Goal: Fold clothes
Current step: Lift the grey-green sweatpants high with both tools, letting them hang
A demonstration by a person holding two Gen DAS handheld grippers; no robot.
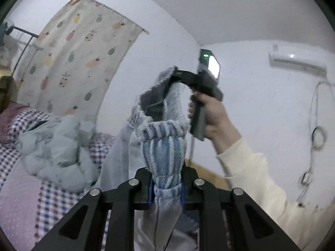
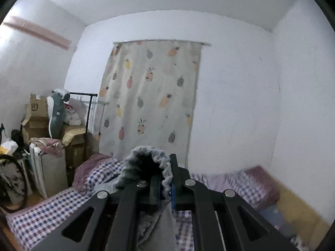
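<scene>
The blue striped garment [image 1: 165, 146] is up in the air above the bed [image 1: 52, 190], held by both claws at once. It is soft and fuzzy, with light blue and darker blue stripes and a stretchy gathered edge. The left claw [image 1: 166, 190] squeezes a bunch of that gathered edge tight between its two black fingers, and the rest of the cloth hangs down below it. In the left wrist view, the right claw [image 1: 165, 87] is farther up and away, and it pinches another part of the same edge, so the cloth stretches between the two claws. The person's right hand [image 1: 209, 115] grips the handle of that claw, and a cream sleeve [image 1: 251, 173] covers the arm. In the right wrist view, the right claw [image 2: 166, 186] has the fuzzy ruffled edge [image 2: 150, 163] caught between its fingers, with a dark part of the cloth bunched up in front; that part is blurry, so it may be the inside of the garment. The bed has a checked sheet [image 2: 41, 215] in purple, blue and white. A puffy pale green quilt [image 1: 56, 146] lies in a heap on it, near the hanging cloth. Behind the bed hangs a cream curtain [image 2: 150, 98] with little pineapples on it. A white air conditioner [image 1: 297, 62] sits high on the wall. Cardboard boxes [image 2: 37, 115] are stacked in the corner beside the bed.
</scene>
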